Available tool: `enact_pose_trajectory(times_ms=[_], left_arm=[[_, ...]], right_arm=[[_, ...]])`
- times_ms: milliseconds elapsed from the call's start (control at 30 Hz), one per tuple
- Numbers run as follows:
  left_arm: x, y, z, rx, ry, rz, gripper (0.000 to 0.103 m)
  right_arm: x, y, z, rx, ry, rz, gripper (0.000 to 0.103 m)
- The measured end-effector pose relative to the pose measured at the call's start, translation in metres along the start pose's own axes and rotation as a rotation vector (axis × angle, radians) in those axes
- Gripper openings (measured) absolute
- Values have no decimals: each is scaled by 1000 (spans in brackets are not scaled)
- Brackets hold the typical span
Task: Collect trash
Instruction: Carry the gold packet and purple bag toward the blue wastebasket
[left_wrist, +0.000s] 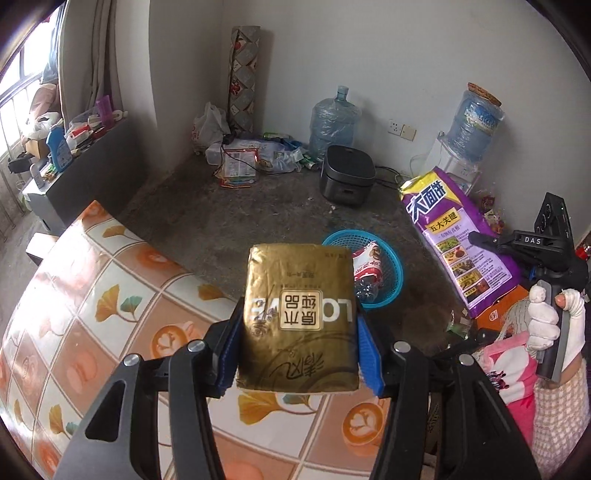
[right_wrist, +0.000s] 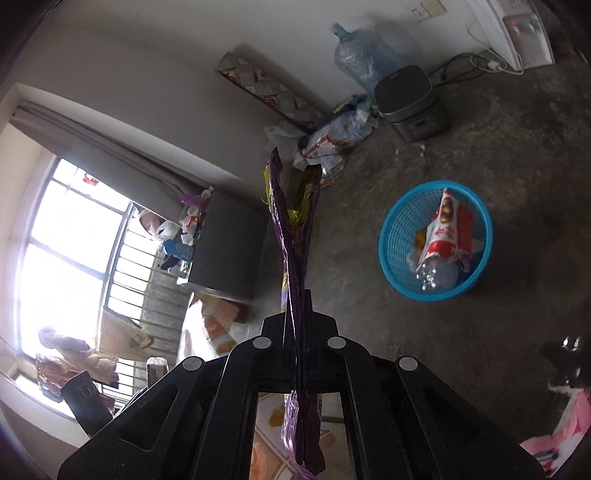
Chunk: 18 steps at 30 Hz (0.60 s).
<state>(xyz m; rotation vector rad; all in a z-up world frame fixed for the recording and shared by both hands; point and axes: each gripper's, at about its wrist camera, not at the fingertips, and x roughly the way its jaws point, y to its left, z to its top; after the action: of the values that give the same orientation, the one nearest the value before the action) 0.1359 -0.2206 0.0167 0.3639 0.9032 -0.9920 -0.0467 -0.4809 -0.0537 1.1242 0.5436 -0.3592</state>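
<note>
Fingers (left_wrist: 364, 354) squeeze crinkled gold foil pack (left_wrist: 299, 317); flat purple wrapper (right_wrist: 295, 266) pinched.

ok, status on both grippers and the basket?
Left gripper shut on gold pack. Right gripper shut on purple wrapper. Blue basket on floor, partly filled, nothing blocking it.

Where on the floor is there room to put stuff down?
Bare floor lies between the table, the blue basket and the black cooker. It is crowded along the wall: the litter pile and water jug, and the purple bag.
</note>
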Motion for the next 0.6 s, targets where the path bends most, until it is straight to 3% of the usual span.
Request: enact_pose_trajectory(times_ms=[133, 267, 500, 600], left_arm=[[30, -13, 16, 12, 31, -34, 52], [56, -18, 25, 29, 69, -31, 52], [74, -5, 30, 22, 93, -18, 52], [74, 4, 33, 17, 93, -11, 52]], right_arm=[[54, -30, 14, 93, 68, -58, 3], [117, -67, 38, 181, 151, -171, 3], [241, -122, 69, 222, 298, -430, 3], [290, -137, 78, 165, 361, -559, 1]])
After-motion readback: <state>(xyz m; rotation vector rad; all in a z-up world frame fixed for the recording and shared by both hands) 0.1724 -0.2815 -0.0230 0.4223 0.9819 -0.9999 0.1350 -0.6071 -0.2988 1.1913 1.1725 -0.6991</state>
